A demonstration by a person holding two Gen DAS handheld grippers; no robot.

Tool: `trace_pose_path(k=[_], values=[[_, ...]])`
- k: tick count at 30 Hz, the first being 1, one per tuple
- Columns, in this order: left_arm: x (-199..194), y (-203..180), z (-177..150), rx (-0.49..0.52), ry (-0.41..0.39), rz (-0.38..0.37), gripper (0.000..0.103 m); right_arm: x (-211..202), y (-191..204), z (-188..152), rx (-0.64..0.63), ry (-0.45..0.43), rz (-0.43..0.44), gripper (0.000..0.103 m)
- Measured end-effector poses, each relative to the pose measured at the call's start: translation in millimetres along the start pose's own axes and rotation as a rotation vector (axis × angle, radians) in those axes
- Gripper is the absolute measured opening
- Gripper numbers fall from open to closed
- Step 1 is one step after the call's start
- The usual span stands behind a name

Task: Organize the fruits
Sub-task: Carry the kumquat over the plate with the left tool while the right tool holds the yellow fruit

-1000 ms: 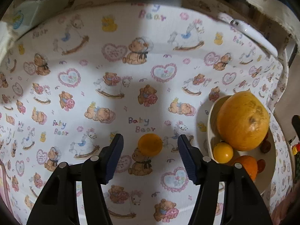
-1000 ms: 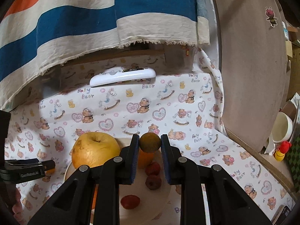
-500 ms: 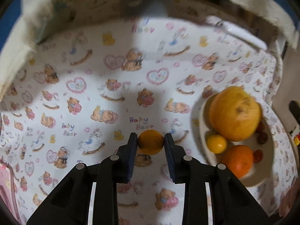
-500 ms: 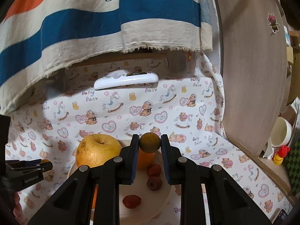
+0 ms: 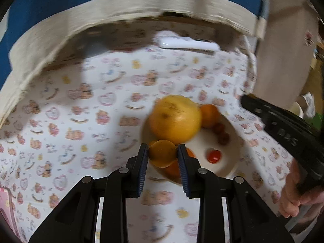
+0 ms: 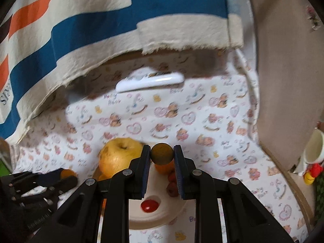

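Note:
My left gripper [image 5: 163, 155] is shut on a small orange citrus fruit [image 5: 162, 152], held above the near left rim of the cream plate [image 5: 232, 139]. The plate holds a big yellow fruit [image 5: 175, 119], an orange [image 5: 209, 115], small brown fruits [image 5: 220, 133] and a red fruit [image 5: 213, 156]. My right gripper [image 6: 162, 155] is shut on a small dull brownish-yellow fruit [image 6: 162, 153], held above the same plate [image 6: 162, 212] beside the big yellow fruit [image 6: 118, 156]. The left gripper [image 6: 64, 175] shows at the lower left of the right wrist view.
A white remote [image 6: 150, 80] lies at the back of the bear-print cloth [image 5: 81, 121]. A striped towel [image 6: 101, 20] hangs over the back. A wooden panel [image 6: 287, 81] stands on the right, with a white cup [image 6: 313, 149] beyond it.
My left gripper closed on the small orange fruit on the cloth, lifted it and carried it right, over the plate's edge. My right gripper kept its fruit and rose slightly.

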State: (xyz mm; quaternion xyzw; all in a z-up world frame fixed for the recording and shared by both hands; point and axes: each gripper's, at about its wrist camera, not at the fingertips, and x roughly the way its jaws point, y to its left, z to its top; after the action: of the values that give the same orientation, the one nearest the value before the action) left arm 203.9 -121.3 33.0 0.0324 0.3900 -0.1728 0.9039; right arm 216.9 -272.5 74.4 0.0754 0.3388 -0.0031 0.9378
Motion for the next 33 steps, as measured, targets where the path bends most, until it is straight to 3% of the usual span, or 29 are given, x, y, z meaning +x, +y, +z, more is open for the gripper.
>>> trace_pose_path(k=[4,9,33], values=[[5.1,-17.6,-6.5,0.021,0.016,-0.028,0.029,7.3,-9.7,0.0,0.047,0.069,0.07,0.024],[15.8,-34.1,-12.5,0.043,0.04,-0.042,0.028,11.8,-12.1,0.8,0.006,0.1,0.019,0.024],[40.5,-50.5,-27.9,0.069,0.1,-0.061,0.029,45.6,-24.0,-15.6,0.025,0.324,0.017,0.024]])
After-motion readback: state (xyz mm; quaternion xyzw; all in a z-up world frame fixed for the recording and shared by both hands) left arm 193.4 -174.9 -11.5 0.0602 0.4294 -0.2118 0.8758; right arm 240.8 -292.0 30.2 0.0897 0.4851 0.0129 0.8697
